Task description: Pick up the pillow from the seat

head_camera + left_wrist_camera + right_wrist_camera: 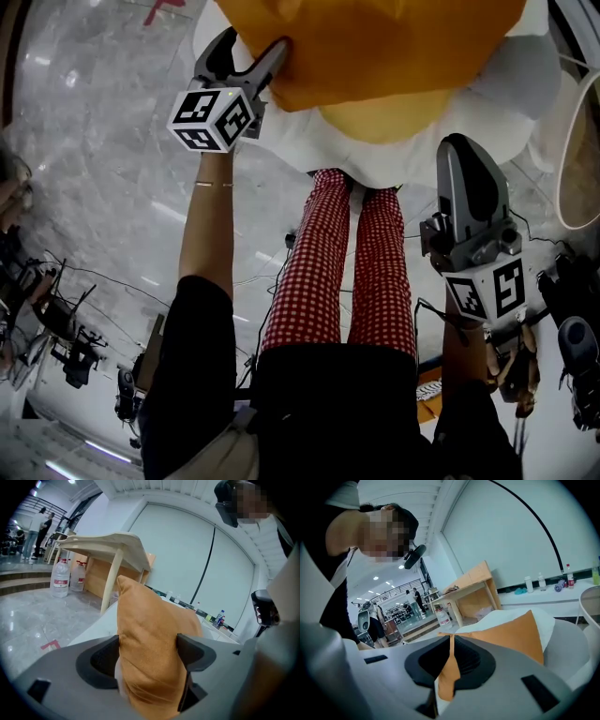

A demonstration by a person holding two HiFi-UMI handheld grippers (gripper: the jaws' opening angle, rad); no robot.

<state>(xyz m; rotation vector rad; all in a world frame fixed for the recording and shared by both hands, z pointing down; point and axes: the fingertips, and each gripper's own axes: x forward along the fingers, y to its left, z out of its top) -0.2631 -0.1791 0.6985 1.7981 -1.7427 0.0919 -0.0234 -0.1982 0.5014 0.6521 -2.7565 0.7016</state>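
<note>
An orange pillow (pixel 394 47) rests on the white cushioned seat (pixel 309 141). My left gripper (pixel 253 42) is at the pillow's left edge. In the left gripper view the pillow (pixel 150 644) stands upright between the jaws of that gripper (pixel 147 653), which are spread as wide as they go. The fabric touches both pads and shows no squeeze. My right gripper (pixel 459 145) hangs lower right, short of the seat's front edge, jaws shut. In the right gripper view the pillow (pixel 511 634) lies ahead on the seat (pixel 562 644). A thin orange strip shows in the slit of the shut gripper (pixel 451 656).
My legs in red checked trousers (pixel 347 262) stand against the seat's front. A pale wooden table (pixel 108 543) with water bottles (pixel 61 578) under it stands beyond the seat. Cables and gear (pixel 66 347) lie on the marble floor at left. A round white rim (pixel 572 150) is at right.
</note>
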